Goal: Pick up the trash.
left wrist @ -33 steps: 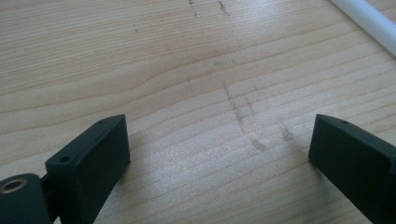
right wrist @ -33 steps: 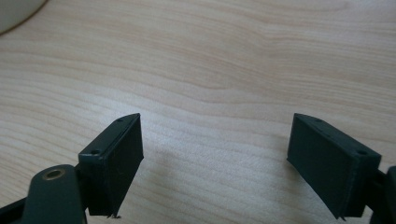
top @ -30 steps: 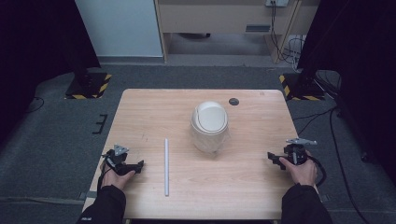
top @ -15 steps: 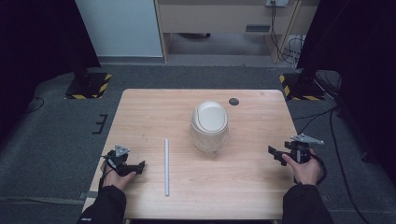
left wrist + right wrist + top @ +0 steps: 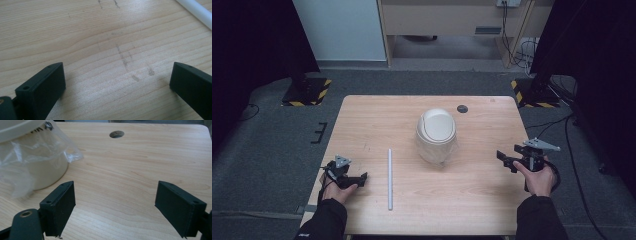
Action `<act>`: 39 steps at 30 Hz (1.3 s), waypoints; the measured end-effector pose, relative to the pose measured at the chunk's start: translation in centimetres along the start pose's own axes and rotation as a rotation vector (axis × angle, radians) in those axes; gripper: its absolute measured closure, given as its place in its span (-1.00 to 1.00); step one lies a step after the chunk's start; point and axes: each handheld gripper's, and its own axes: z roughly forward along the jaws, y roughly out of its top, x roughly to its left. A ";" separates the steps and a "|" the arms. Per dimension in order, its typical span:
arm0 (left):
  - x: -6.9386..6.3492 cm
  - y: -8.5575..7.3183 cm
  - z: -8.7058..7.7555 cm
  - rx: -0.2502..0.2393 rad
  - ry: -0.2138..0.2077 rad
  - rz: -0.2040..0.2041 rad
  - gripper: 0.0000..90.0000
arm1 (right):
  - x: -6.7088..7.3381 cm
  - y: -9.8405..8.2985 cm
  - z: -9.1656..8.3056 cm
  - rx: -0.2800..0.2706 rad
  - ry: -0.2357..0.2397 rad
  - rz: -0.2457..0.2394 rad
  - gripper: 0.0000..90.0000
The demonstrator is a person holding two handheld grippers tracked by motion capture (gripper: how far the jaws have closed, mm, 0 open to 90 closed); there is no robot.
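Observation:
A cream bin (image 5: 436,131) with a swing lid and a clear plastic liner stands in the middle of the wooden table (image 5: 482,200). A thin white rod (image 5: 389,177) lies left of it. My left gripper (image 5: 358,179) rests near the table's left edge, apart from the rod; its jaws have just been opening and stand open with only bare wood between them (image 5: 117,82). The rod's end (image 5: 197,11) crosses that view's top right corner. My right gripper (image 5: 507,161) hovers open at the right side, well apart from the bin (image 5: 30,157), with nothing between its jaws (image 5: 115,205).
A round cable hole (image 5: 462,108) sits near the table's far edge, behind the bin, also seen as a hole (image 5: 116,134) in the right gripper view. Grey carpet surrounds the table. Striped stand bases (image 5: 307,92) sit on the floor at the back corners.
My right gripper has lifted a little off the table. The left hand, the bin and the rod have stayed where they were.

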 end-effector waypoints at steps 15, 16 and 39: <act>0.0 0.0 0.0 0.001 0.001 0.000 -1.00 | 2.1 2.4 -0.8 -0.092 0.047 -0.037 -0.73; 0.0 0.0 0.0 0.001 0.001 0.000 -1.00 | 2.1 2.4 -0.8 -0.092 0.047 -0.037 -0.73; 0.0 0.0 0.0 0.000 0.001 0.001 -1.00 | 4.9 6.1 -1.0 -0.206 0.037 -0.063 -0.70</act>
